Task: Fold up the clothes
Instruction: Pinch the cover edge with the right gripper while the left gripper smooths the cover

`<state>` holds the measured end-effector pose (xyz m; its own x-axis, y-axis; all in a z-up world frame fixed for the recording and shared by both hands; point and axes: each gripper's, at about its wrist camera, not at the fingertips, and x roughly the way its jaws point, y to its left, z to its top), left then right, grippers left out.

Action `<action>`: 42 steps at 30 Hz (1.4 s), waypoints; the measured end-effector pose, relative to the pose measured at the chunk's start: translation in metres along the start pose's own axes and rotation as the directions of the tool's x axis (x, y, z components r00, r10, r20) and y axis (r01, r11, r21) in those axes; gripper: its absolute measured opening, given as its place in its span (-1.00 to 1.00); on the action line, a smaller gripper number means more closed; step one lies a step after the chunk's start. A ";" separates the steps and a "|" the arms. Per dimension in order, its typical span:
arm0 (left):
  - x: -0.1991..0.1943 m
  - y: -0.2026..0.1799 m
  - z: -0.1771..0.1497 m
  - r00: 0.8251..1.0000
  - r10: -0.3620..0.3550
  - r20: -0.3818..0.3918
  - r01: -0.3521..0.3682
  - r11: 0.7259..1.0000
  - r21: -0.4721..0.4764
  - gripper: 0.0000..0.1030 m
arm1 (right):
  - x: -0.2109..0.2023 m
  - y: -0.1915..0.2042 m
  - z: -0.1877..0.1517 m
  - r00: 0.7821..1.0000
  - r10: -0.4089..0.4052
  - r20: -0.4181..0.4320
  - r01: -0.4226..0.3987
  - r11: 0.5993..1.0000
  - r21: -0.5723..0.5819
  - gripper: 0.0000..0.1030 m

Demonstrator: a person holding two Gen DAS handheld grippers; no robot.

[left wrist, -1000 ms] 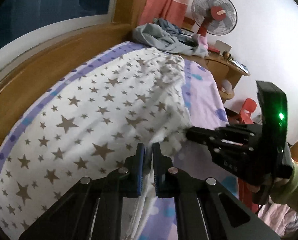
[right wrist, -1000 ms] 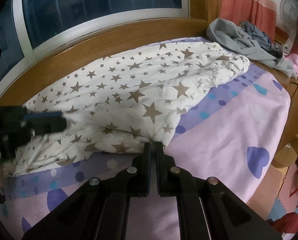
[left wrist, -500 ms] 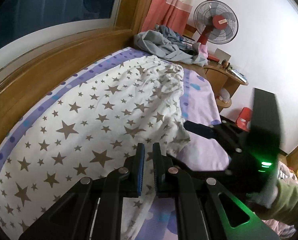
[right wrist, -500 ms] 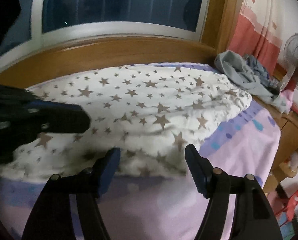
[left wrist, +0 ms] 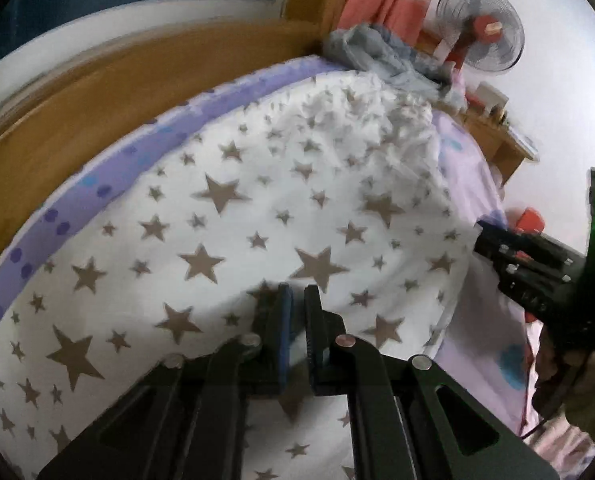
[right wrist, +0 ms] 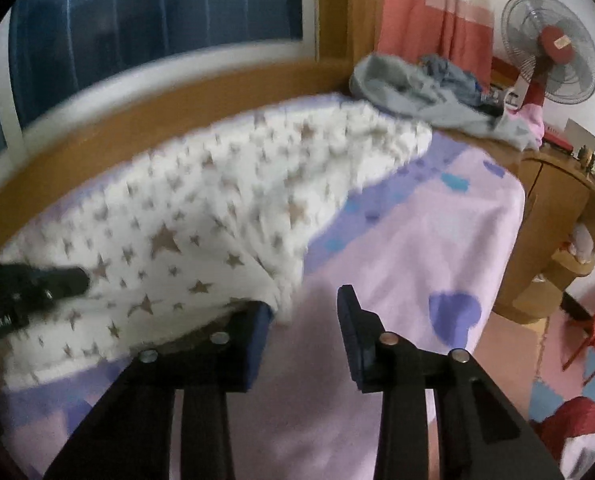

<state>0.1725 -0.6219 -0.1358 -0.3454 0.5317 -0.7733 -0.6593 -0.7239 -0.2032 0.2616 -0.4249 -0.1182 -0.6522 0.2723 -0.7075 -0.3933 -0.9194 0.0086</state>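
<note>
- The star-print garment (left wrist: pixel 257 208) lies spread along the far side of the bed (right wrist: pixel 437 248), beside the wooden bed frame (left wrist: pixel 97 92). Its far end is bunched and crinkled like an elastic waist, and its near edge seems doubled over.
- The left hand-held gripper (left wrist: pixel 295 312) has its fingers nearly pressed together over the garment's near edge. A thin sliver of cloth seems to sit between them, but blur hides how firm the pinch is.
- The right hand-held gripper (right wrist: pixel 303 320) is spread wide, holding nothing. The garment's near corner (right wrist: pixel 281 300) hangs just at its left finger (right wrist: pixel 257 332).
- Risk: with only one side pinched, any lift by the left would likely drag the garment askew, since the free corner would lag and skew the fold line.
- Risk: the cloth looks thin, soft and limp. A shallow pinch could slip out, or catch only the top layer and let the layers part.
- Risk: the lilac bedsheet (right wrist: pixel 397 240) underneath is soft too. A low grab by the right could nip the sheet along with the garment.
- Risk: the gathered far end is bulky and springy, so a fold over it may sit lumpy or creep open.
- A grey heap of clothes (right wrist: pixel 417 92) lies just beyond the garment's far end. A fan (right wrist: pixel 549 48) stands behind it.
</note>
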 end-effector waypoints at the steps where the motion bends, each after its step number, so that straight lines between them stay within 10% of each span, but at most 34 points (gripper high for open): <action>1: -0.003 0.003 -0.002 1.000 0.004 0.009 -0.004 1.000 -0.001 -0.85 | -0.001 0.000 -0.001 1.000 0.008 0.001 -0.008 1.000 0.003 -0.33; 23: -0.029 0.048 -0.017 0.996 0.090 -0.001 -0.089 0.984 -0.156 -0.85 | 0.025 0.004 0.023 0.990 0.132 -0.050 -0.133 0.991 -0.025 -0.31; 30: -0.034 0.031 -0.006 0.998 0.068 -0.005 -0.068 0.970 -0.233 -0.62 | 0.009 -0.051 0.033 0.971 0.219 -0.094 -0.212 0.974 0.076 -0.26; 42: 0.047 -0.095 0.069 0.999 -0.044 0.015 0.046 0.945 -0.324 -0.59 | 0.115 -0.227 0.130 0.854 0.517 -0.049 -0.414 0.735 0.536 -0.12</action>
<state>0.1727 -0.4976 -0.1112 -0.3258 0.5693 -0.7549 -0.4226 -0.8019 -0.4224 0.1913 -0.1480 -0.1096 -0.7286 -0.2571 -0.6349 -0.3664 -0.6369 0.6783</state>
